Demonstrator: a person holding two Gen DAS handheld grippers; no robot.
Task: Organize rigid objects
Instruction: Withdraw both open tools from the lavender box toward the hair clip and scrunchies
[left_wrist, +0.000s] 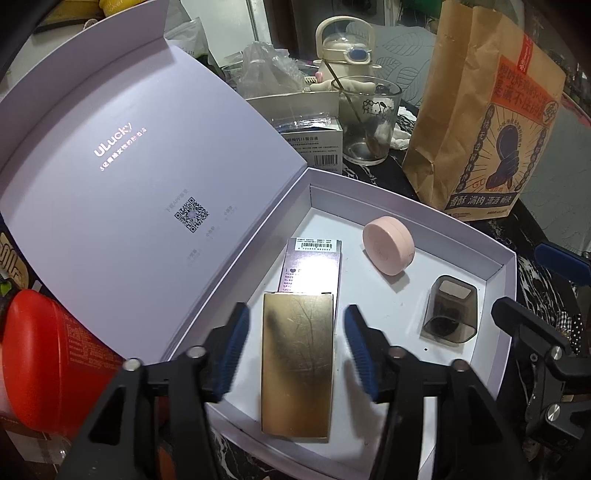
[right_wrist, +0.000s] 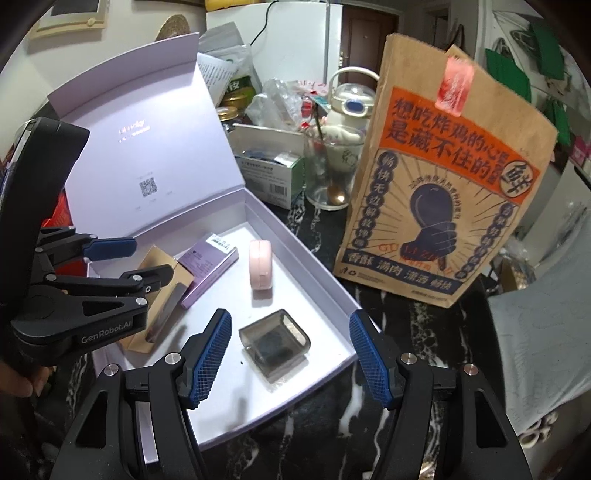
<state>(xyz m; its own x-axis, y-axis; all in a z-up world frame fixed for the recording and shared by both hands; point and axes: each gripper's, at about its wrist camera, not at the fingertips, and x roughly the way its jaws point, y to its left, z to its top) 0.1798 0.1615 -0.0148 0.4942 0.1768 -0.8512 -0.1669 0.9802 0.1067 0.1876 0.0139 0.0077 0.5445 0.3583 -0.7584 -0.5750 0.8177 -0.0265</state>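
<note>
While your left claw (left_wrist: 297, 349) hangs at lower centre of left view, jaws parted, gold box (left_wrist: 297, 363) lies between pads, untouched. Purple carton (left_wrist: 314, 266) just above it, pink round case (left_wrist: 388, 245) centre right, smoky clear case (left_wrist: 448, 310) right, all inside open white gift box (left_wrist: 498, 295) on bench. Your right claw (right_wrist: 290, 356) spread wide above smoky case, holding nothing.

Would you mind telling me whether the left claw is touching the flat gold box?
Apart. The left wrist view shows white tray floor between the flat gold box and each blue pad of the left claw.
</note>
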